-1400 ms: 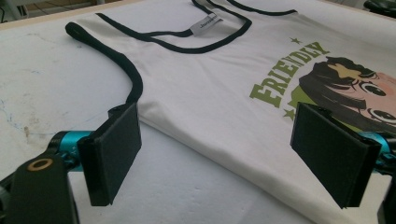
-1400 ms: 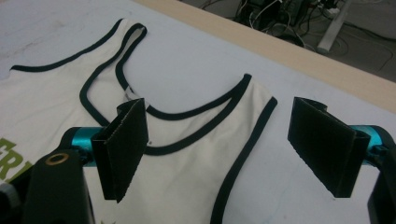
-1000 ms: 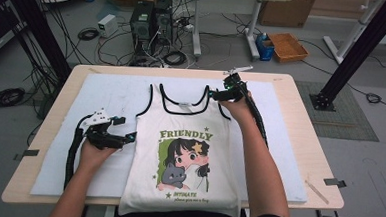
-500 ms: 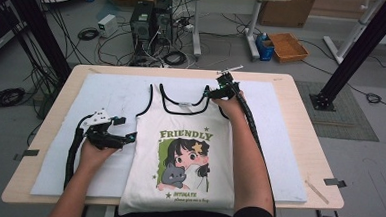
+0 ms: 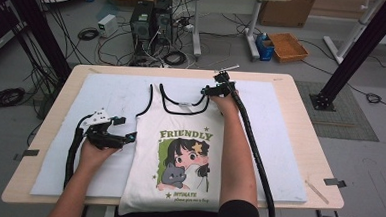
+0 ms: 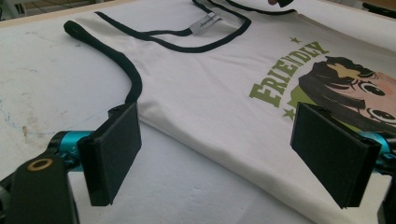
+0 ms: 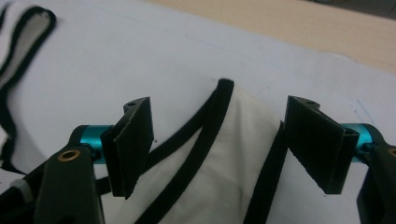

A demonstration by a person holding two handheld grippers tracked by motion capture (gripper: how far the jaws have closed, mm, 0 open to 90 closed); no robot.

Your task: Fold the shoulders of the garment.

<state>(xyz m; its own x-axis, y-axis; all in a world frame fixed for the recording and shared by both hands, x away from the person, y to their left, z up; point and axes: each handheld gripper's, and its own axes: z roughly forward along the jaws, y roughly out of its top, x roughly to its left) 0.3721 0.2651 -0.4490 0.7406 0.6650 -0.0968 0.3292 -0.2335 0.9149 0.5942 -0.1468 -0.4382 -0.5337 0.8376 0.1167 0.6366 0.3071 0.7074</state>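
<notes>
A white tank top (image 5: 180,123) with black trim and a green "FRIENDLY" cartoon print lies flat on the mat, neck toward the far side. My left gripper (image 5: 128,137) rests at its left side edge with the jaws wide open. In the left gripper view (image 6: 219,158) the shirt's side hem (image 6: 205,135) lies between the pads, untouched. My right gripper (image 5: 208,91) is low over the right shoulder strap (image 5: 205,100). In the right gripper view (image 7: 219,144) the strap's end (image 7: 229,140) sits between the jaws, which have just been closing; the pads stand clear of the cloth.
A white mat (image 5: 279,143) covers most of the wooden table (image 5: 312,145). A thin stick (image 5: 316,189) lies near the front right corner. Computer towers (image 5: 151,16), cables and a black frame post (image 5: 354,47) stand on the floor beyond the table.
My right gripper has moved left and down onto the right shoulder strap. The left gripper has stayed put.
</notes>
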